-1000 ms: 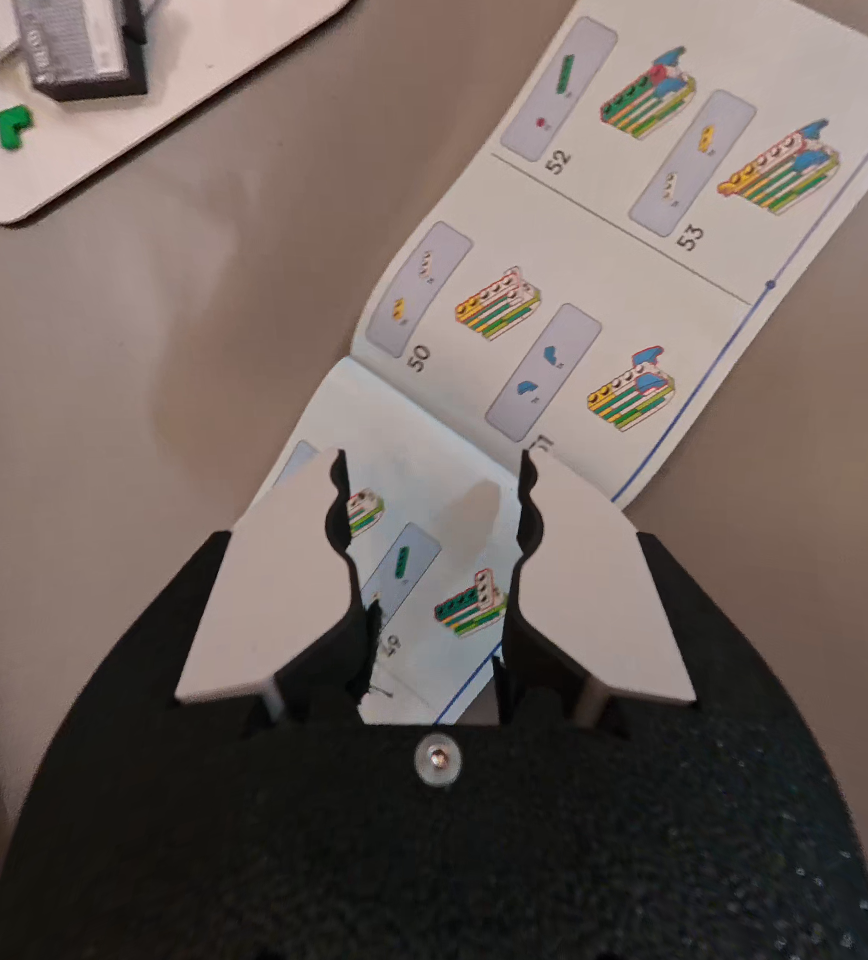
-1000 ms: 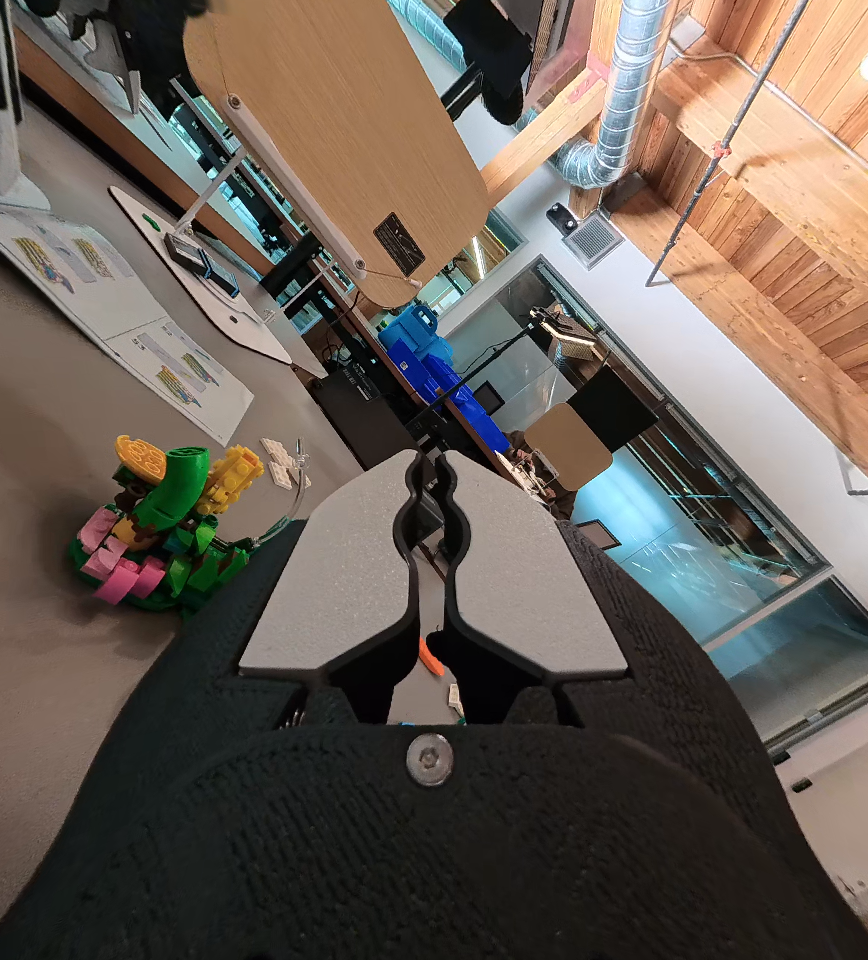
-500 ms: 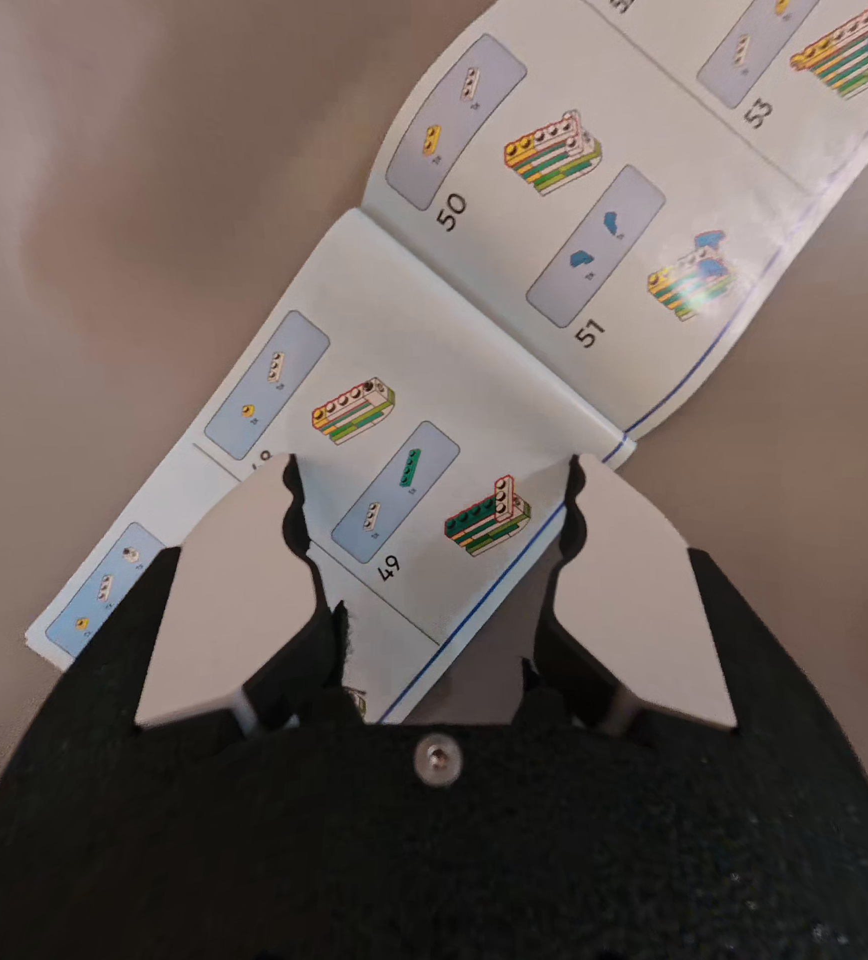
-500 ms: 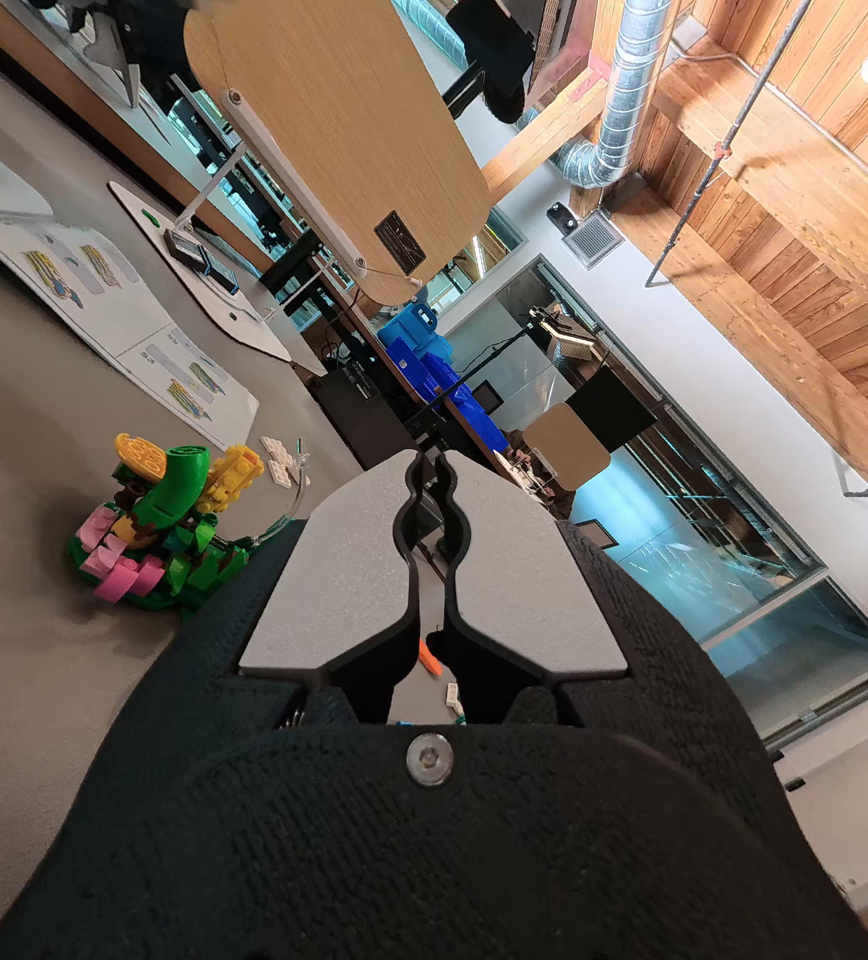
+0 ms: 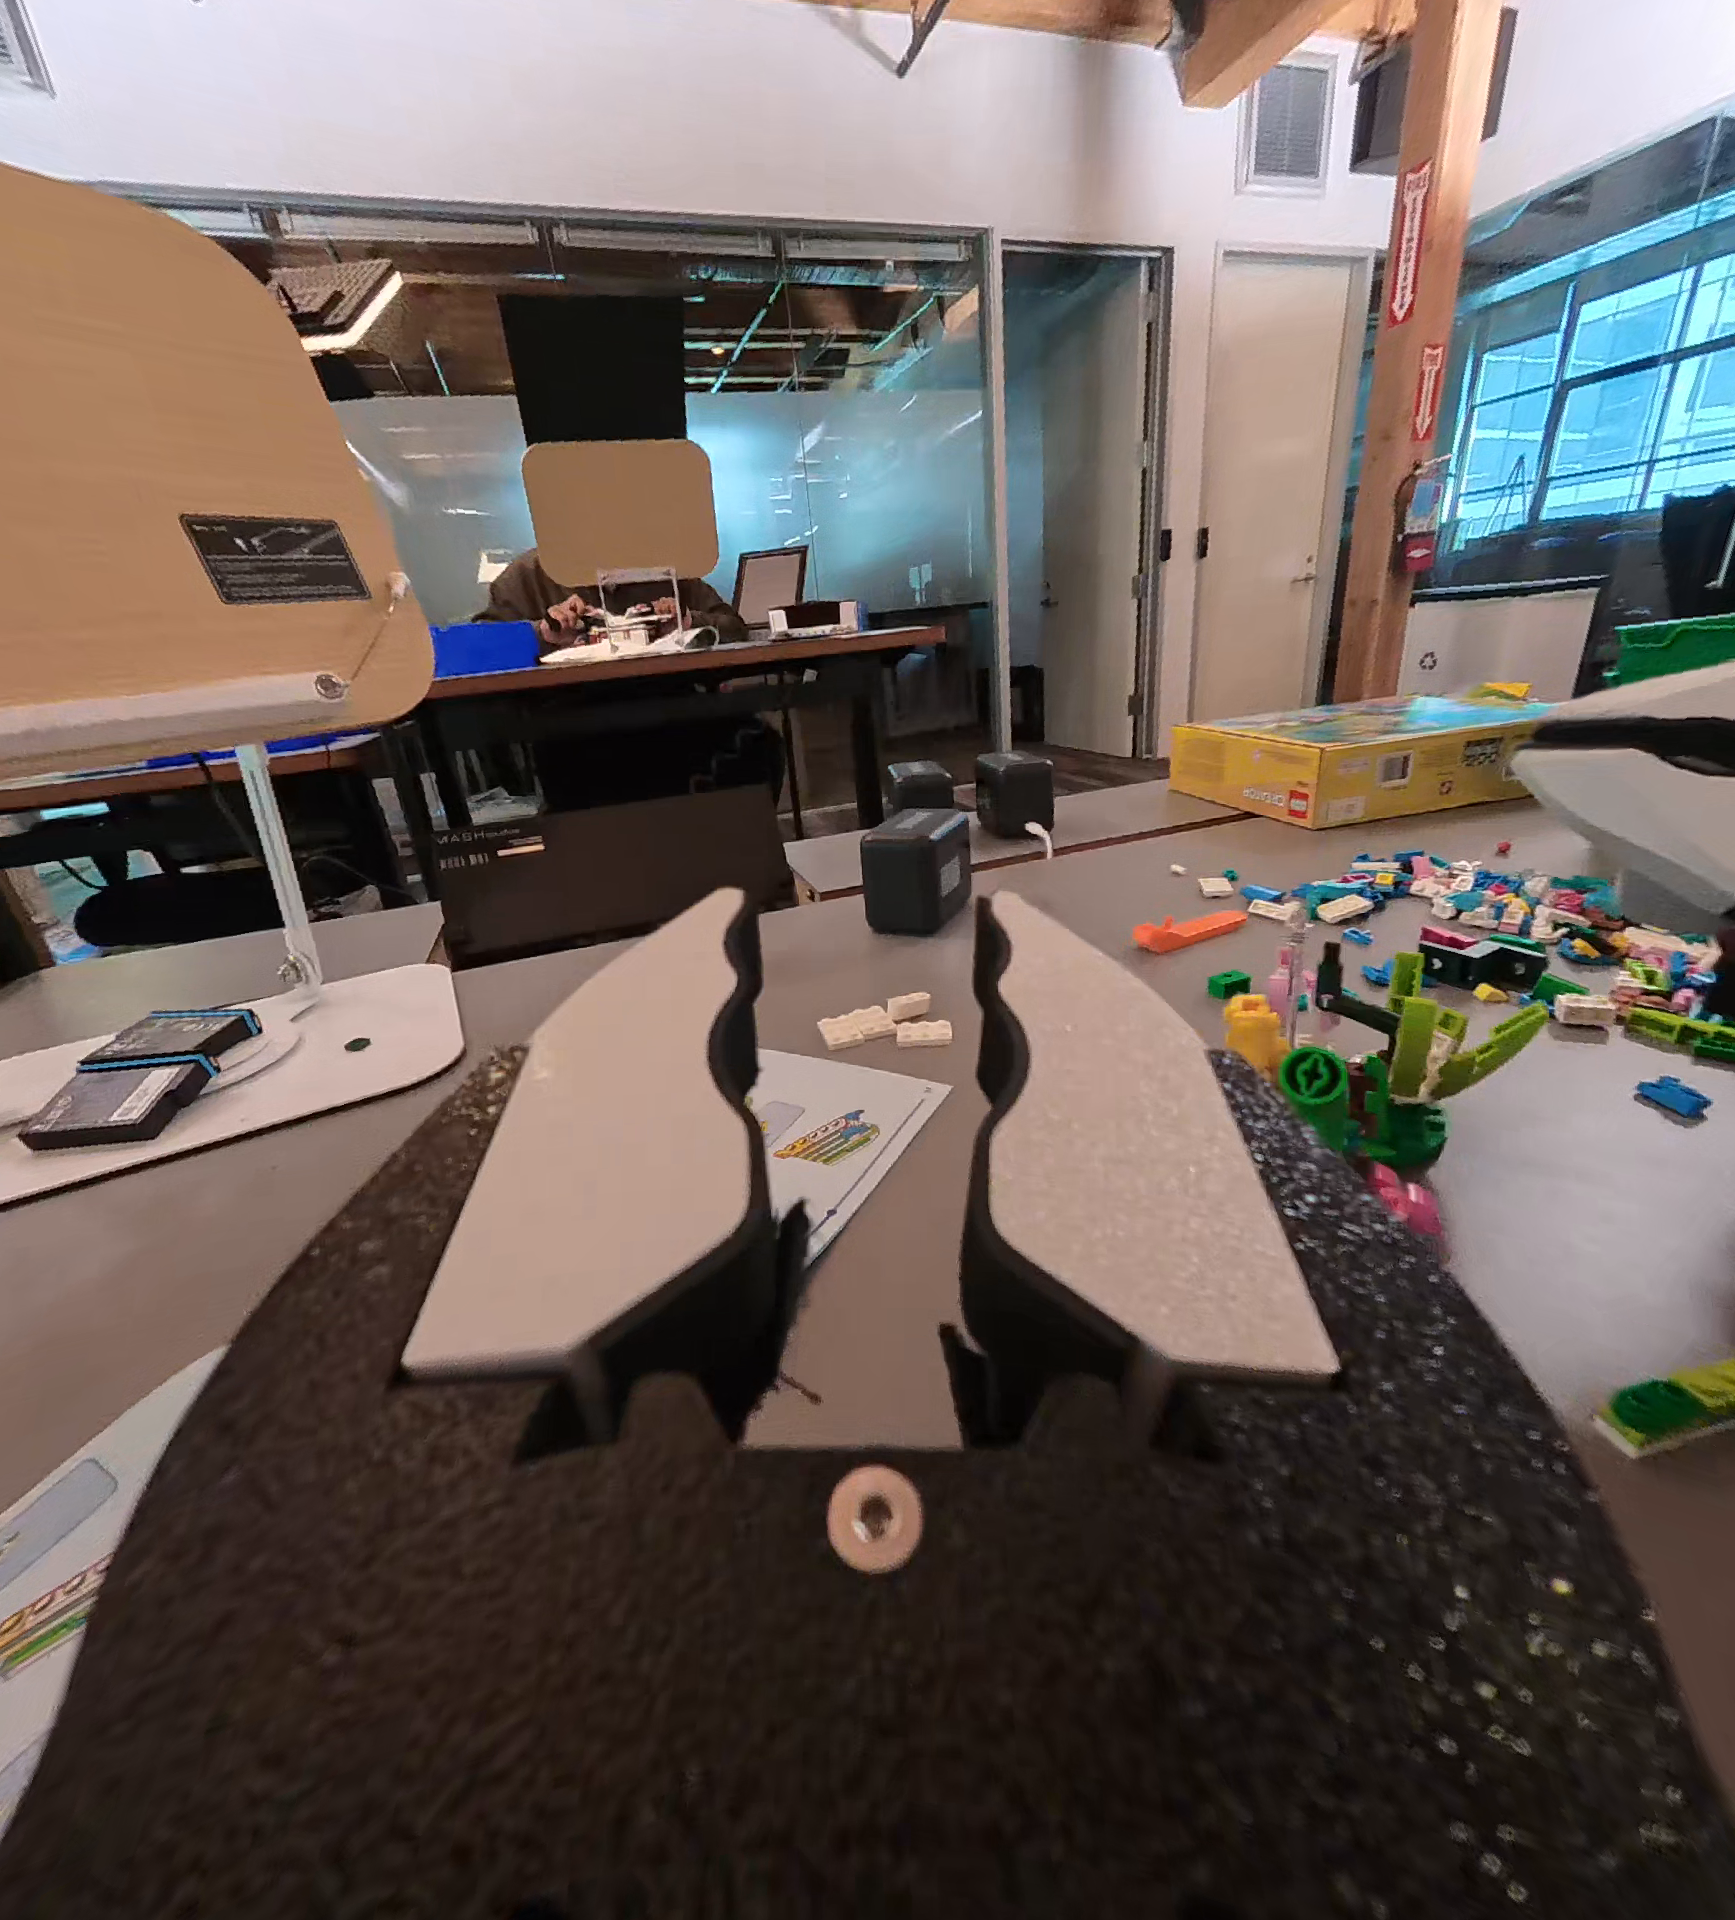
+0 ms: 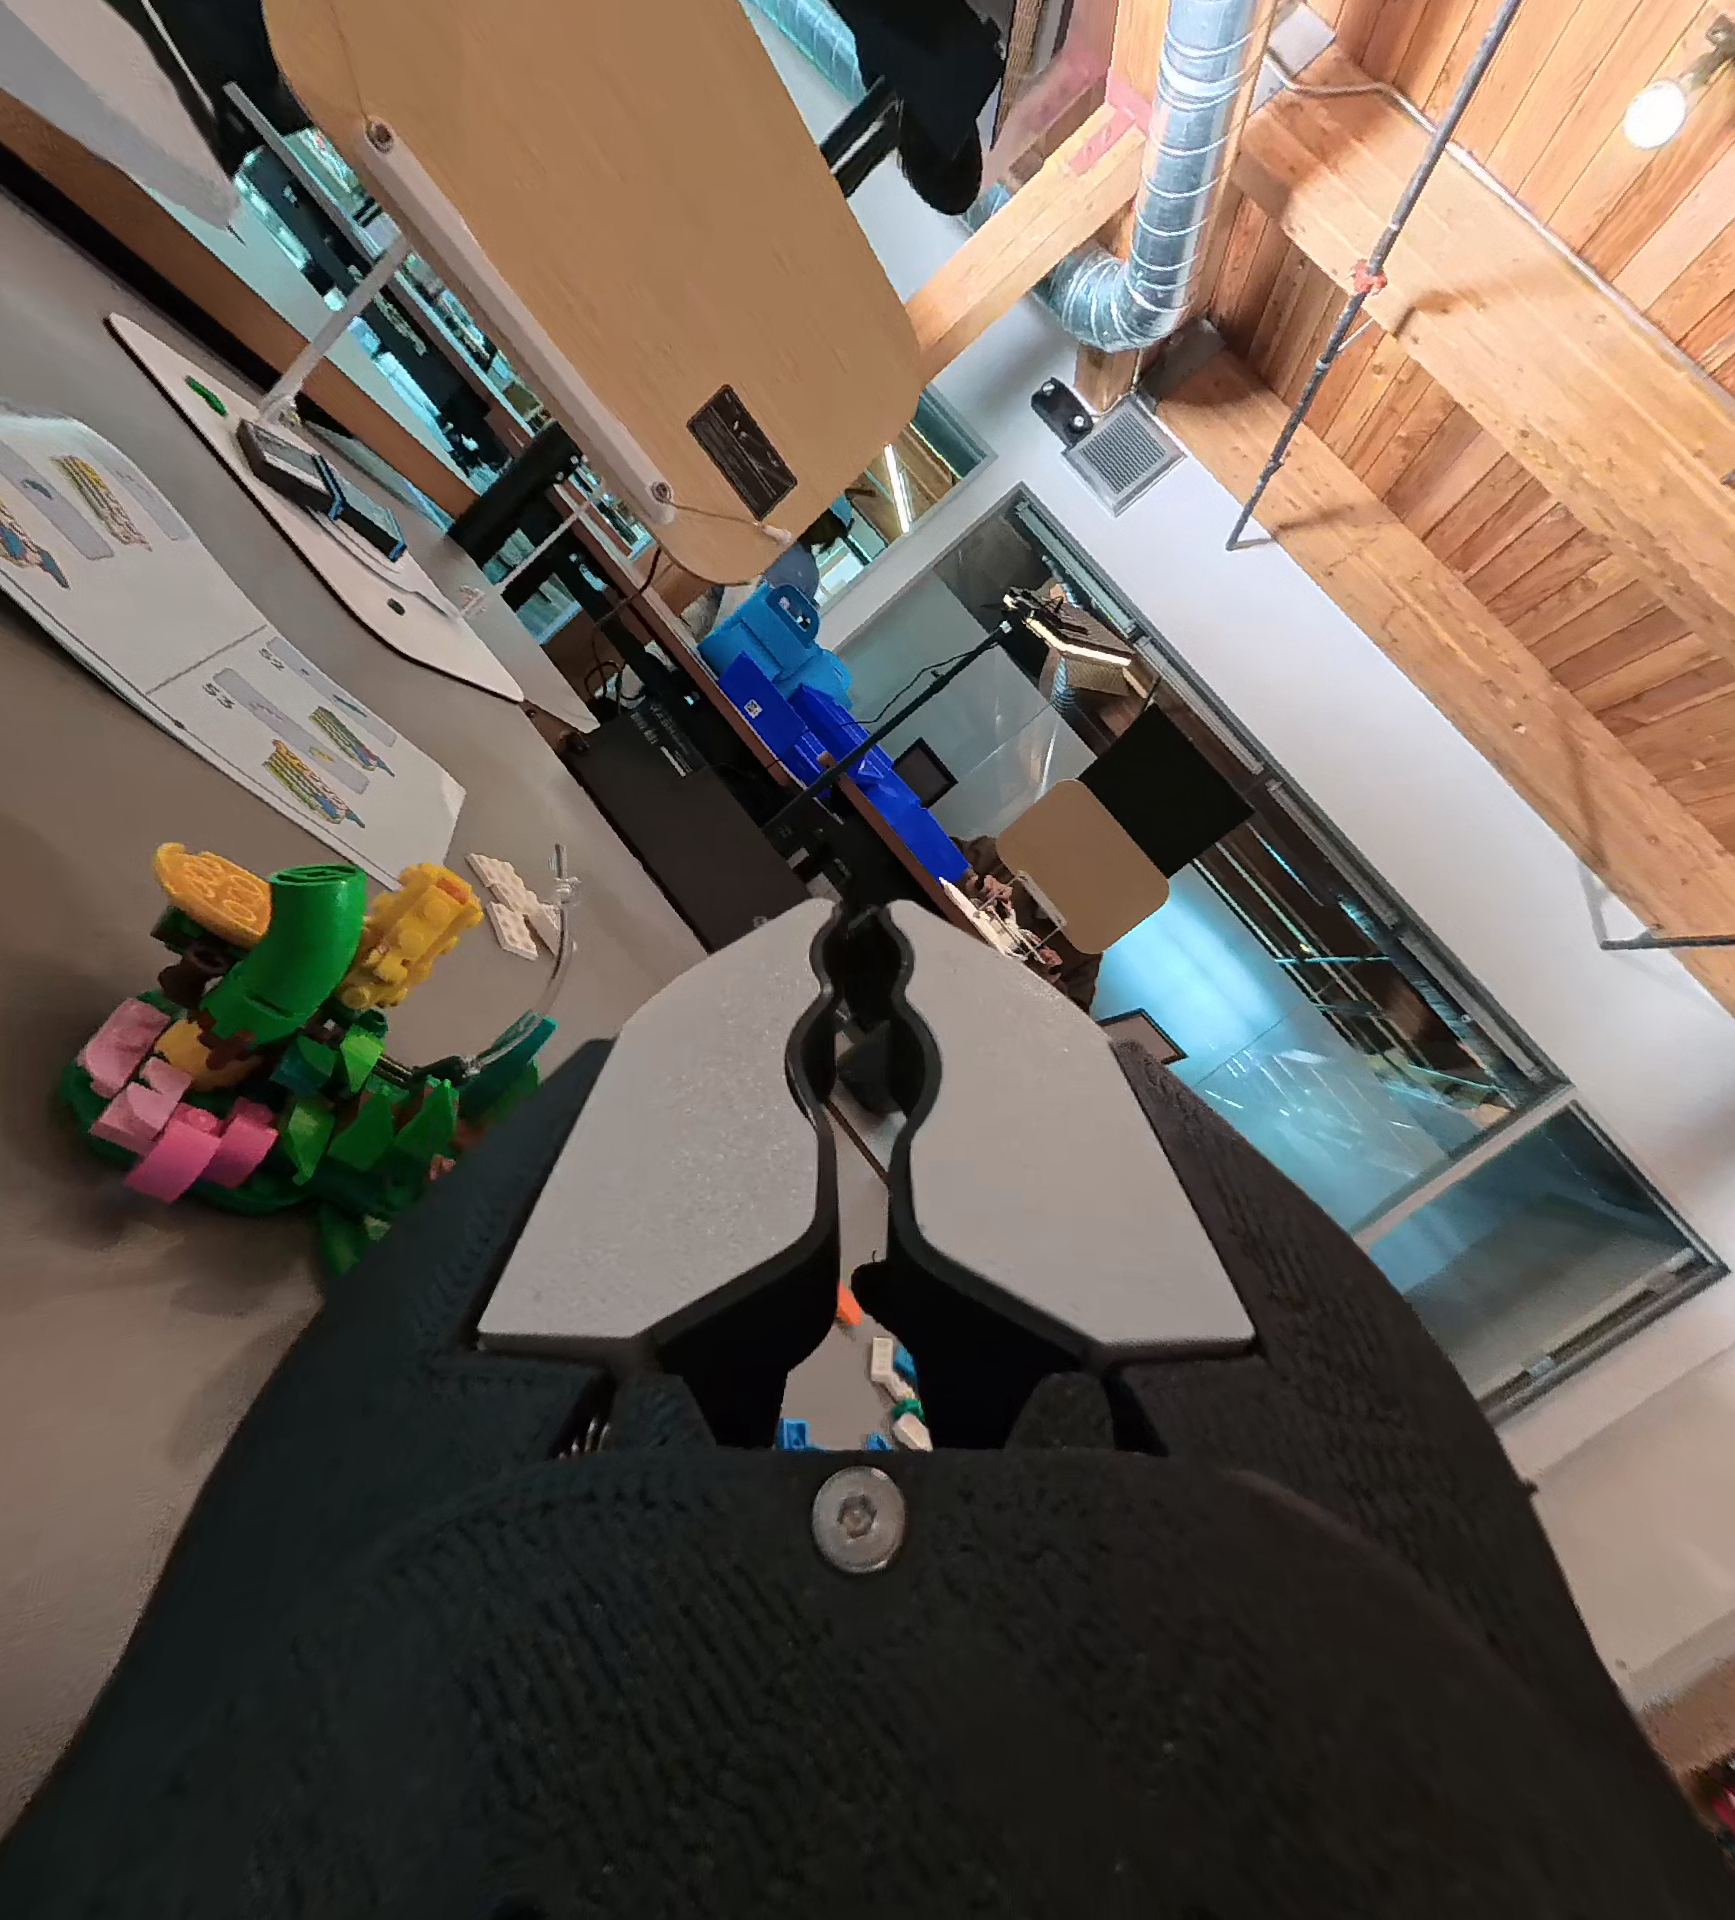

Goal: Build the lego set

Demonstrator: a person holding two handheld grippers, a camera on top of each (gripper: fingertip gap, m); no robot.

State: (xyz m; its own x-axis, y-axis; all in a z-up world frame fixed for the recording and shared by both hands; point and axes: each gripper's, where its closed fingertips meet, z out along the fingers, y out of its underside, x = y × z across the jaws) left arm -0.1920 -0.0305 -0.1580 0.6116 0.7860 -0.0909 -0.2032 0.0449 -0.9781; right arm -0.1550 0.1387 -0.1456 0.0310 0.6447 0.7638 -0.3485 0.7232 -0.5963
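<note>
The grey counter (image 5: 115,1288) carries everything noted here. At its left end stands a white-based stand (image 5: 219,1081) with a wooden panel (image 5: 94,468) above it and two dark flat packs (image 5: 146,1060) on the base. A yellow box (image 5: 1362,769) lies at the far right edge.

The left hand-held gripper (image 5: 858,914) is held low over the counter, jaws parted with nothing between them. Directly beneath and ahead of it lies an open instruction booklet (image 5: 863,1122), and just beyond that a small cluster of white bricks (image 5: 884,1023). A dark cube (image 5: 915,868) sits farther on, in line with the gap.

The right hand-held gripper (image 6: 858,914) is tilted up toward the room, its fingertips closed together on nothing. Near its left side stands a built plant model (image 6: 260,1029) in green, pink and yellow.

A spread of loose coloured bricks (image 5: 1465,914) covers the counter to the right, with an orange piece (image 5: 1190,928) at its near edge and a small green layered assembly (image 5: 1694,1397) lying apart
</note>
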